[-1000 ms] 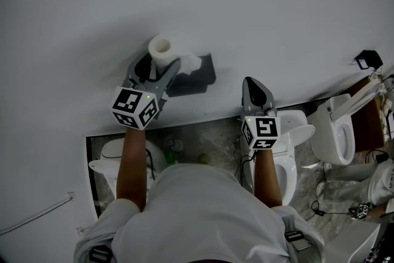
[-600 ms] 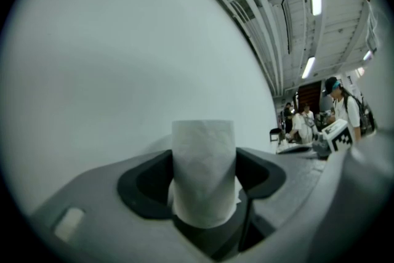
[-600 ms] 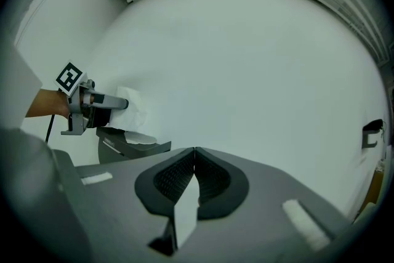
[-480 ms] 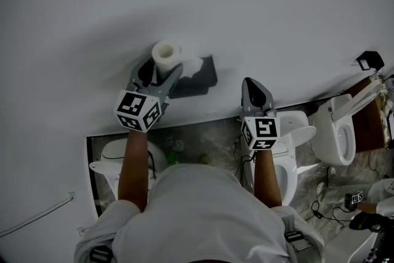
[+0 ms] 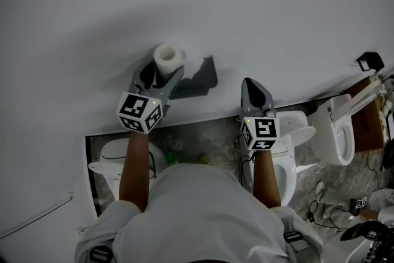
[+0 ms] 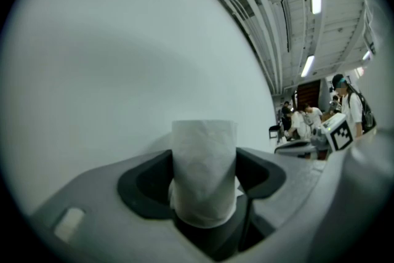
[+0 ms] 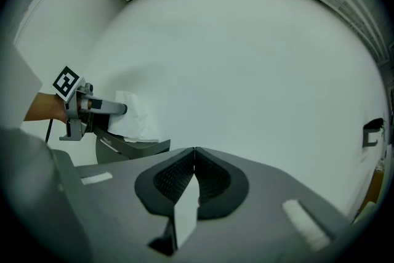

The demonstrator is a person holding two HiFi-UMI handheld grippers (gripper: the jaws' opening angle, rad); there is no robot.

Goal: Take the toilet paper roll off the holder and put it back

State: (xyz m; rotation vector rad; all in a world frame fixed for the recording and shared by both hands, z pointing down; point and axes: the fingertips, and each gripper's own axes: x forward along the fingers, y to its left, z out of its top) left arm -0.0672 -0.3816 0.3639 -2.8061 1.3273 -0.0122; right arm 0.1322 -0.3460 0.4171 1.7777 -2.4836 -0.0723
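1. The left hand-held gripper [image 5: 161,72], at centre left of the head view, is clenched on the white toilet paper roll [image 6: 204,163]. The left gripper view shows the roll standing upright and filling the gap between the two dark pads.
2. The right hand-held gripper [image 7: 194,154], at centre right of the head view, has its jaws pressed together on nothing and hangs apart from the work.
3. The roll is off the dark grey wall-mounted holder [image 5: 203,76]. In the head view it sits just up and left of it. In the right gripper view it hangs over the holder's left part, and I cannot tell whether its loose paper touches the holder.
4. Both are close against the plain white wall [image 5: 258,3].
5. Judged from this, the step in hand is setting the roll back on the holder.
6. To do that well, keep the grip even so the soft paper is not crushed or the core bent.
7. Line the roll up over the holder's seat before lowering, and bring it down slowly.
8. Keep the jaw tips clear of the wall and the holder's edge, and mind that the loose sheet does not fold under.
9. Let go only once the holder bears the roll, then draw straight back.
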